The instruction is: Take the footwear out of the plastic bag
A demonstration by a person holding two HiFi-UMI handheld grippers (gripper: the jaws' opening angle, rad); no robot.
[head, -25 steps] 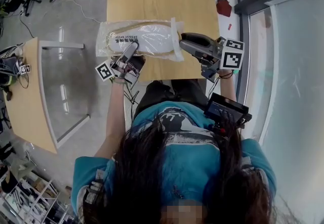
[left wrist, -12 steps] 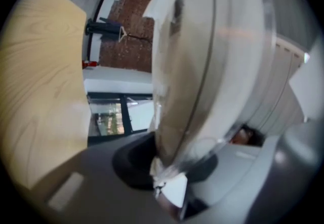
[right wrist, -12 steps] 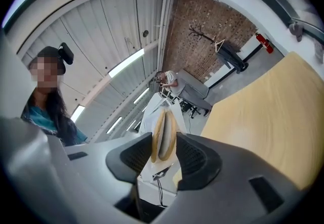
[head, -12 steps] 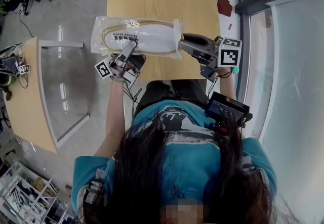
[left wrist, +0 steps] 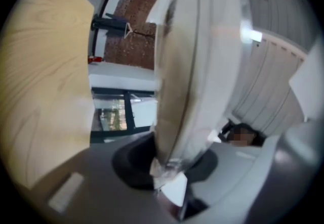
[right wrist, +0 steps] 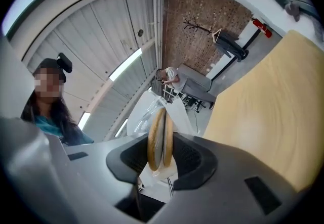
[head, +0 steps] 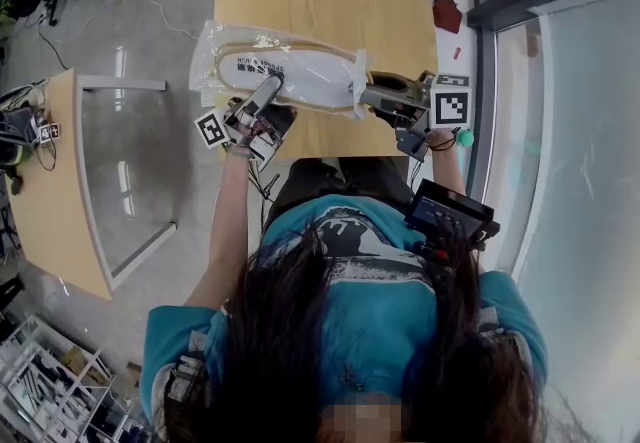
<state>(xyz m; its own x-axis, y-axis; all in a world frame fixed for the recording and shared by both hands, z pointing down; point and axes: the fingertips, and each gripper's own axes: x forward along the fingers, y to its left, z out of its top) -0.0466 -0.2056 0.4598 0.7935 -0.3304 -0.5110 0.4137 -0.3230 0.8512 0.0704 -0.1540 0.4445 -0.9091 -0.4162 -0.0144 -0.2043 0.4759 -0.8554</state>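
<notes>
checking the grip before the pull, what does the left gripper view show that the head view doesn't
Only the left gripper view: the pinch itself, the left gripper shut on the plastic bag at its edge, the footwear edge-on inside, a brick wall beyond. Only the head view: the whole bag lengthwise and the right gripper at its other end; its jaws have just been opening, with the footwear between them. Both: the left gripper, the bag, the footwear and the wooden table.
</notes>
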